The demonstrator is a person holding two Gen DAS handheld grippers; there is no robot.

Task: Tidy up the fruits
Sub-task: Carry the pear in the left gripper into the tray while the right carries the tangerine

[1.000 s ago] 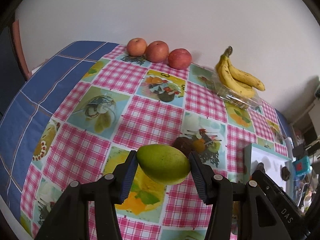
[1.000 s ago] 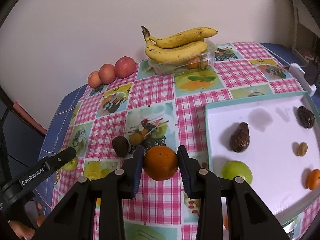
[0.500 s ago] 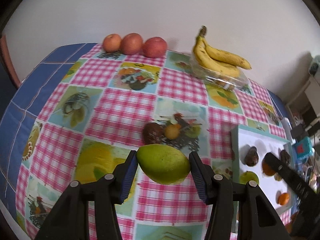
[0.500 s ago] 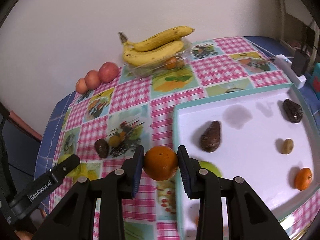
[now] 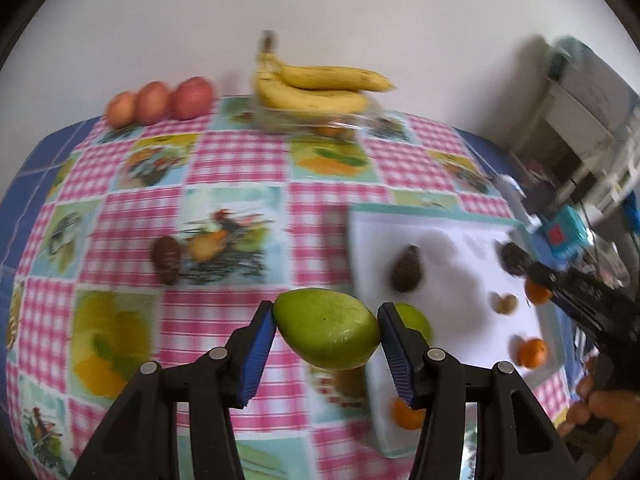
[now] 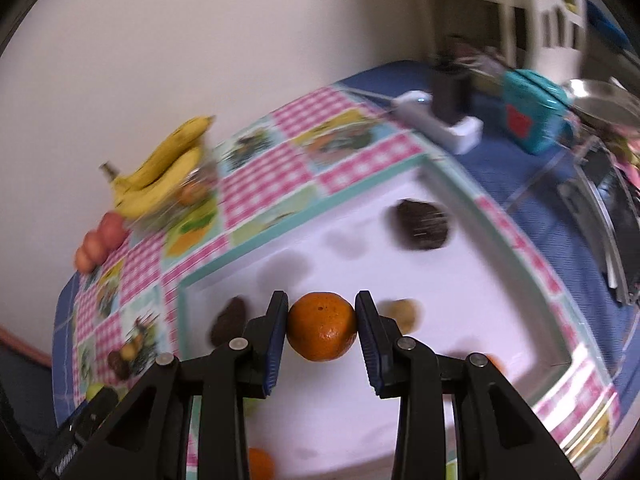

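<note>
My left gripper (image 5: 326, 330) is shut on a green mango (image 5: 327, 328), held above the checked tablecloth just left of the white tray (image 5: 452, 240). My right gripper (image 6: 322, 326) is shut on an orange (image 6: 322, 326), held over the white tray (image 6: 440, 280). In the tray lie a dark avocado (image 5: 407, 275), a second green fruit (image 5: 414, 320), a small brown fruit (image 5: 504, 303), a dark fruit (image 6: 422, 224) and small oranges (image 5: 532, 353). The right gripper's black body (image 5: 592, 308) reaches over the tray's right side in the left wrist view.
Three apples (image 5: 156, 102) and a bunch of bananas (image 5: 316, 88) on a clear box line the wall. A dark avocado (image 5: 166, 254) lies loose on the cloth. A white power strip (image 6: 438, 122), a teal box (image 6: 534, 110) and a metal rack (image 6: 612, 208) stand beyond the tray.
Both grippers have swung right with their fruit. The orange went from over the cloth to over the tray; the mango came up to the tray's left edge.
</note>
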